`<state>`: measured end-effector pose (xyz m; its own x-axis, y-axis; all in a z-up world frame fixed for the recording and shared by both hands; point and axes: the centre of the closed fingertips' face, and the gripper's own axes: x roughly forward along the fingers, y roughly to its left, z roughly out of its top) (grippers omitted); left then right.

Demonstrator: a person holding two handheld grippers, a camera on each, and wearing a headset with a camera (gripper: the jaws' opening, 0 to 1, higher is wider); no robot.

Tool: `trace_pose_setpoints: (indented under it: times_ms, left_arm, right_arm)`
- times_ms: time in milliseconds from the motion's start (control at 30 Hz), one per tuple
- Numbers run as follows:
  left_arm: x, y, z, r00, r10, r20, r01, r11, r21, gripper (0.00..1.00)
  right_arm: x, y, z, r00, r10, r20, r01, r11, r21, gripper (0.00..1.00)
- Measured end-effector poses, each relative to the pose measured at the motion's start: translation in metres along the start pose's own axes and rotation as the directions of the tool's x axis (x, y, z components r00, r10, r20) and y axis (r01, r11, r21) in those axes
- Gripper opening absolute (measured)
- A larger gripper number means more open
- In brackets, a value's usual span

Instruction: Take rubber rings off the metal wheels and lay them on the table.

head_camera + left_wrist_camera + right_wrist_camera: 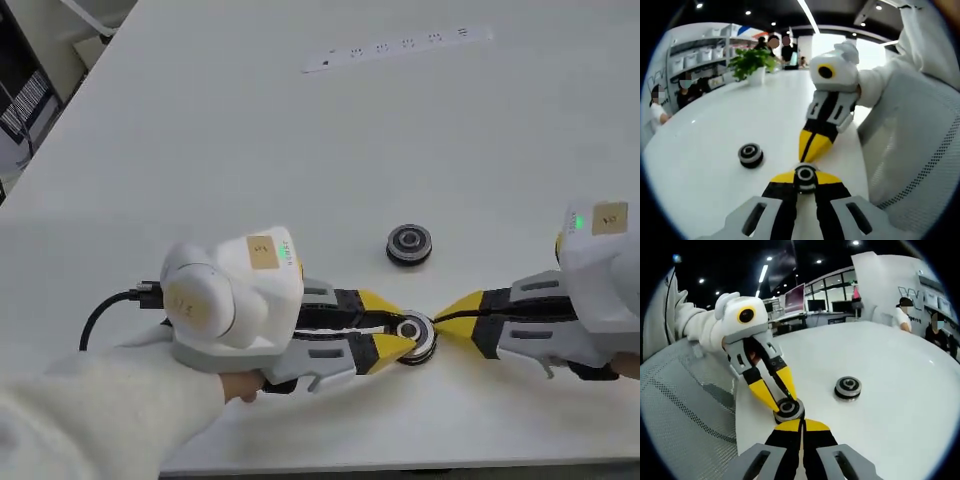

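Note:
A small metal wheel [418, 334] with a dark rubber ring sits near the table's front edge, and my left gripper [405, 331] is shut on it, yellow tips on either side. In the left gripper view the wheel [805, 175] rests between my own jaws. My right gripper [440, 322] comes in from the right with its jaws together, tips touching the wheel's rim [789, 410]. Whether they pinch the rubber is unclear. A second wheel [409, 244] with its ring on lies flat a short way behind, and it appears again [847, 387] in the right gripper view.
A white power strip [400, 47] lies at the far side of the white table [250, 150]. The table's front edge runs just below both grippers. A black cable [100, 312] trails left from the left gripper. People sit at the table's far ends.

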<state>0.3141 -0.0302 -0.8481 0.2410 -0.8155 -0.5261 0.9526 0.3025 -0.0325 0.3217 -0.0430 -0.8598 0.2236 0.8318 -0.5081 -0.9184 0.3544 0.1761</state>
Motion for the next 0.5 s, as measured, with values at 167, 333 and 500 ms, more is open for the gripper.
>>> trace_pose_setpoints:
  times_ms: [167, 333, 500]
  left_arm:
    - [0.0002, 0.0003, -0.0001, 1.0, 0.001, -0.001, -0.001, 1.0, 0.0, 0.14]
    - [0.0003, 0.0005, -0.0002, 1.0, 0.001, -0.001, -0.001, 1.0, 0.005, 0.14]
    - [0.0003, 0.0003, -0.0001, 1.0, 0.002, 0.0, -0.002, 1.0, -0.001, 0.14]
  right_arm:
    - [-0.0002, 0.0006, 0.0009, 0.9999, 0.01, 0.012, -0.012, 0.979, 0.203, 0.0]
    - [-0.0028, -0.0008, 0.0039, 0.9958, 0.035, 0.084, -0.07, 0.885, 0.461, 0.0]
    - [-0.0033, 0.0045, 0.0076, 0.9832, 0.068, 0.17, -0.157, 0.788, 0.595, 0.0]
